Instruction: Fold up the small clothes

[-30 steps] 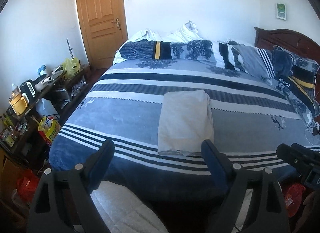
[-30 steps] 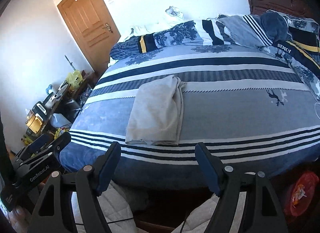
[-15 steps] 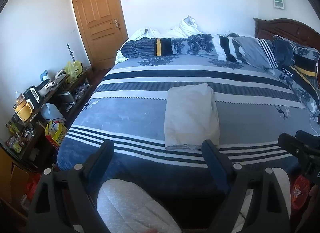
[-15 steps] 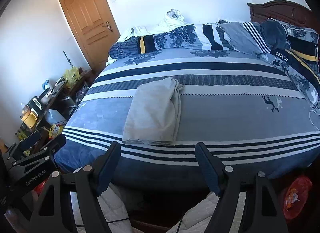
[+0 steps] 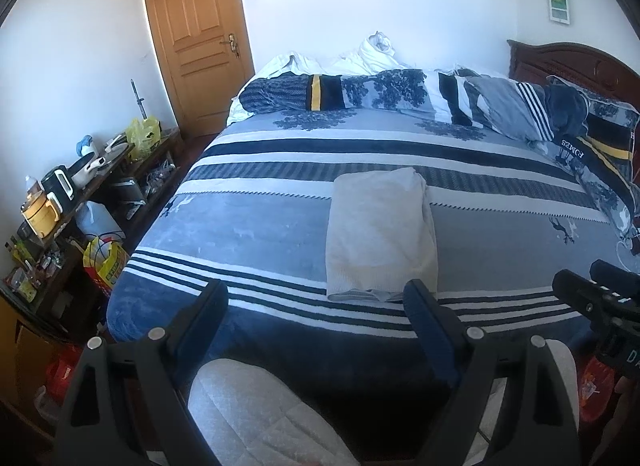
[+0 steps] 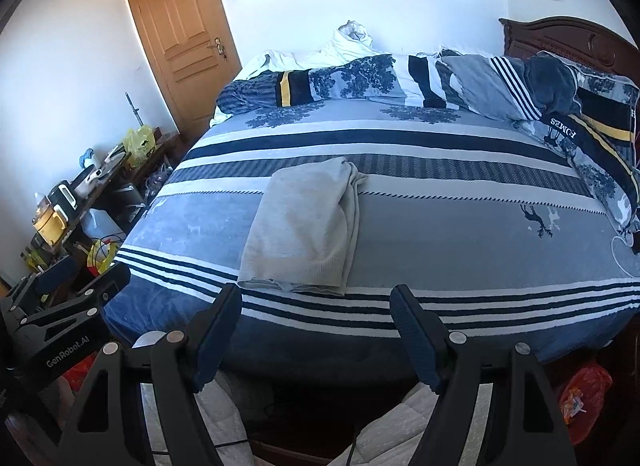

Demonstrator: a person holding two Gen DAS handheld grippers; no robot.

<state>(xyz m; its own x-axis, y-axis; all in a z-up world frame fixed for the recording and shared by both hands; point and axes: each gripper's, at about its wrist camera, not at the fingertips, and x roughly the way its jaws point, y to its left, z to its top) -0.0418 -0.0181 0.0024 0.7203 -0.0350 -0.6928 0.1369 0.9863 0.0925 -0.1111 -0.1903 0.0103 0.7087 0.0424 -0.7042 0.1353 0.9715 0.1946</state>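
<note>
A: On the striped bed [image 5: 260, 234], at 12 o'clock?
B: One folded cream garment [image 5: 380, 234], lying flat.
A: Tongs?
B: Left tongs [image 5: 316, 306], right tongs [image 6: 316, 302]: both spread wide, holding nothing, short of the bed's edge.

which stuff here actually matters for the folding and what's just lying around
For the job:
cream garment, lying folded on the bed
striped bedspread, the work surface
left tool, open and empty
right tool, open and empty

Just lying about:
rolled quilt
pillows
cluttered side shelf
yellow bag
door
</note>
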